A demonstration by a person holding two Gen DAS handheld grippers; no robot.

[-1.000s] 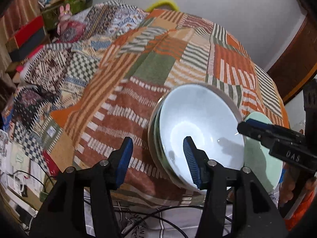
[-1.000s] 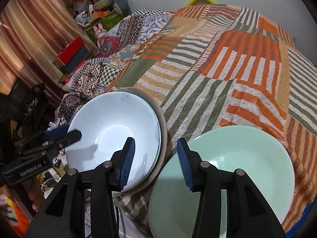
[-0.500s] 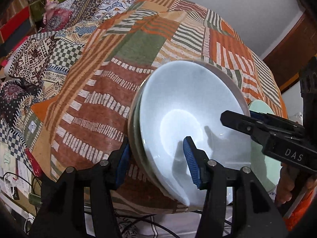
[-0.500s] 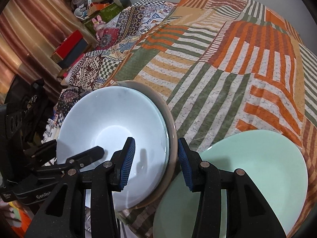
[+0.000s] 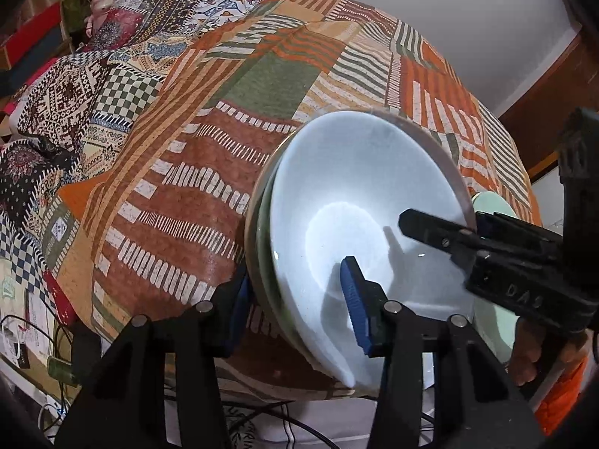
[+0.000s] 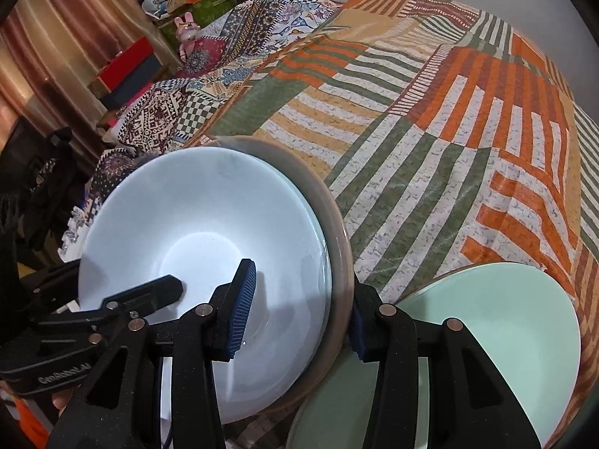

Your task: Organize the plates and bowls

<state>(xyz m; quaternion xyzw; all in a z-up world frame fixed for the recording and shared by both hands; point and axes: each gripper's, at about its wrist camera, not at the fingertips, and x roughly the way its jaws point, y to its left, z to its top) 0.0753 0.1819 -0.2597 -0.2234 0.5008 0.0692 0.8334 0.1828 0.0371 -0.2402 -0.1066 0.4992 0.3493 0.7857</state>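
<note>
Both tongs straddle stacked pale-blue round ceramic bowls' (image 5: 359, 202) rim: left tongs (image 5: 295, 299) at 7 o'clock, right tongs (image 6: 299, 310) at 4; jaws apart.

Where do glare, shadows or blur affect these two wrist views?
Left wrist view: a bright reflection sits in the well of the white bowl, with gripper shadows across it; the stack's far rim is smeared. Right wrist view: softer glare in the same bowl; the brown rim looks motion-blurred; the green plate is evenly lit. Both views bend the patchwork cloth into a dome.
</note>
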